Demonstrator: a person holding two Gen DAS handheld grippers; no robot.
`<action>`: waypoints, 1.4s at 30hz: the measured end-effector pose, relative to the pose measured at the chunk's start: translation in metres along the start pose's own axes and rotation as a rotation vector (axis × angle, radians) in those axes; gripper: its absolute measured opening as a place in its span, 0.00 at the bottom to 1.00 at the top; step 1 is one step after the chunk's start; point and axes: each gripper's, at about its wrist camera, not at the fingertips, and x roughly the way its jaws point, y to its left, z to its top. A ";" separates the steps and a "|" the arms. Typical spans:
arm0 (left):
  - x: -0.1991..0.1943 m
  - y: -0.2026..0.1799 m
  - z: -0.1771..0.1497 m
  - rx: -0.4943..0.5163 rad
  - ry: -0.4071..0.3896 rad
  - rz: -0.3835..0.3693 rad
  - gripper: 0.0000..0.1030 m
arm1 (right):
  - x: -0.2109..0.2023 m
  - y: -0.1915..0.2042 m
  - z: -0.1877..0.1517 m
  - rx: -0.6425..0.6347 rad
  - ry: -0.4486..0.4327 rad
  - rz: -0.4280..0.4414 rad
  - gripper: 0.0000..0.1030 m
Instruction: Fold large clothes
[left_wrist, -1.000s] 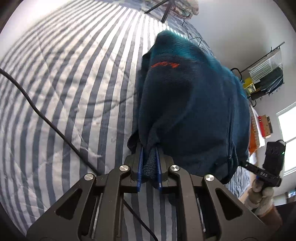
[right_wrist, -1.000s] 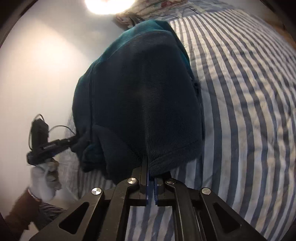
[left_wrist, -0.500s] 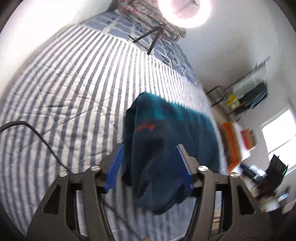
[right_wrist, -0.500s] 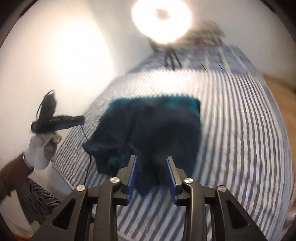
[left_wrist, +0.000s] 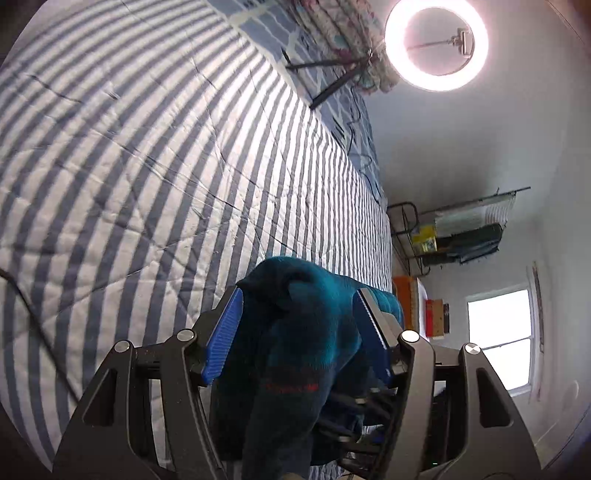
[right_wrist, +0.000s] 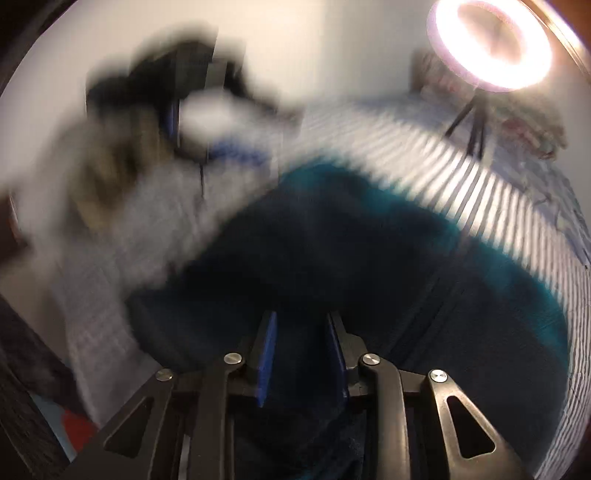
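Your left gripper (left_wrist: 297, 328) gapes wide over the teal fleece (left_wrist: 295, 354) on the striped bedspread (left_wrist: 147, 166), gripping nothing, while your right gripper (right_wrist: 301, 347), half-parted, is closing above it, pads clear.

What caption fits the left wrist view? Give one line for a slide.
Open left gripper above a folded teal fleece garment on a blue-and-white striped bedspread, glowing ring light behind.

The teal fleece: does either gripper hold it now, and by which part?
Neither holds the teal fleece. The left gripper is open around it; the right gripper's jaws are closing above it, not pressing.
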 end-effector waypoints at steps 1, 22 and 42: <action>0.007 0.001 0.002 0.002 0.020 -0.014 0.61 | 0.001 -0.004 -0.011 0.015 -0.018 0.023 0.26; 0.081 -0.049 0.007 0.249 -0.092 0.298 0.22 | -0.001 -0.020 -0.022 0.121 -0.115 0.120 0.23; 0.080 -0.130 -0.042 0.495 -0.171 0.451 0.37 | -0.066 -0.150 -0.023 0.377 -0.166 -0.149 0.20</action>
